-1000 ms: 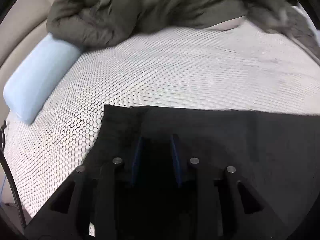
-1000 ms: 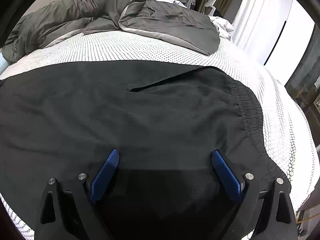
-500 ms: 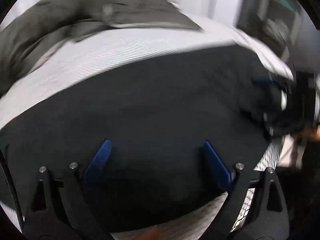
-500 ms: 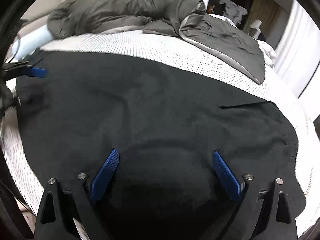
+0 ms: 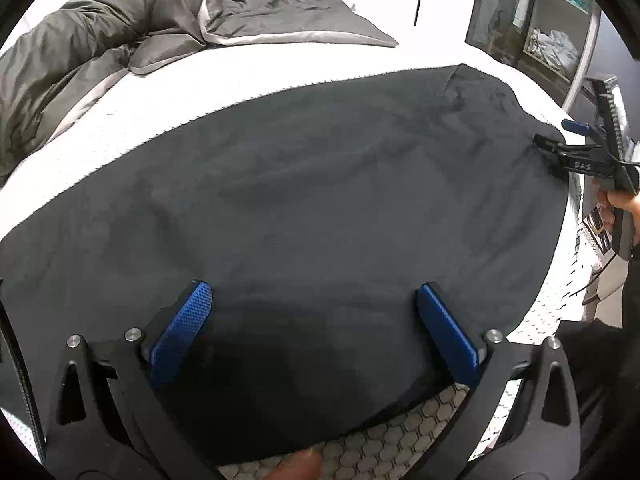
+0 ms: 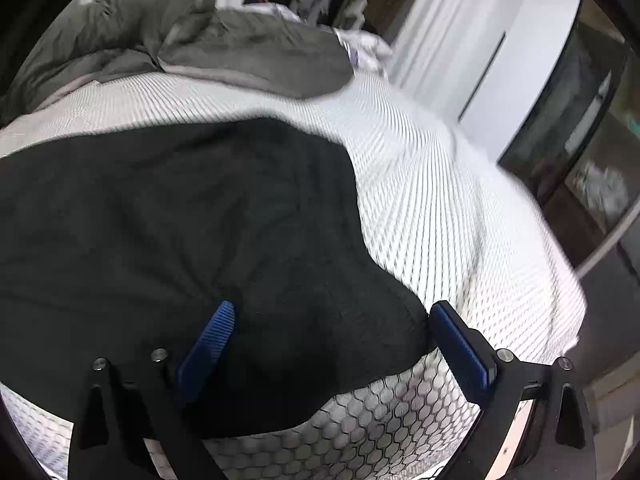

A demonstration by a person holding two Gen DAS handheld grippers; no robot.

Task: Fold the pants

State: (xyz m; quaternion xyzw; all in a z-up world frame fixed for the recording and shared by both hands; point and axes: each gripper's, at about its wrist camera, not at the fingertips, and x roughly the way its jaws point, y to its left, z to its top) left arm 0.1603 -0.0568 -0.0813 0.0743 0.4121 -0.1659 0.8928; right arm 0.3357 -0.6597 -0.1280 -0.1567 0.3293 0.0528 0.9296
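The black pants (image 5: 320,200) lie spread flat across the white honeycomb-patterned bed cover (image 5: 400,432), folded into 1 broad dark panel with only shallow wrinkles. Their near edge curves just short of the cover's front border. In the right wrist view the fabric's right end (image 6: 380,288) rounds off, slightly bunched.

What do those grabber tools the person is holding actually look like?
Each gripper, left and right, is a black plastic frame with triangular cut-outs and silver bolts, carrying two flat blue ribbed pads. The right one's side shows small white lettering and a thin cable trailing below its grey handle.
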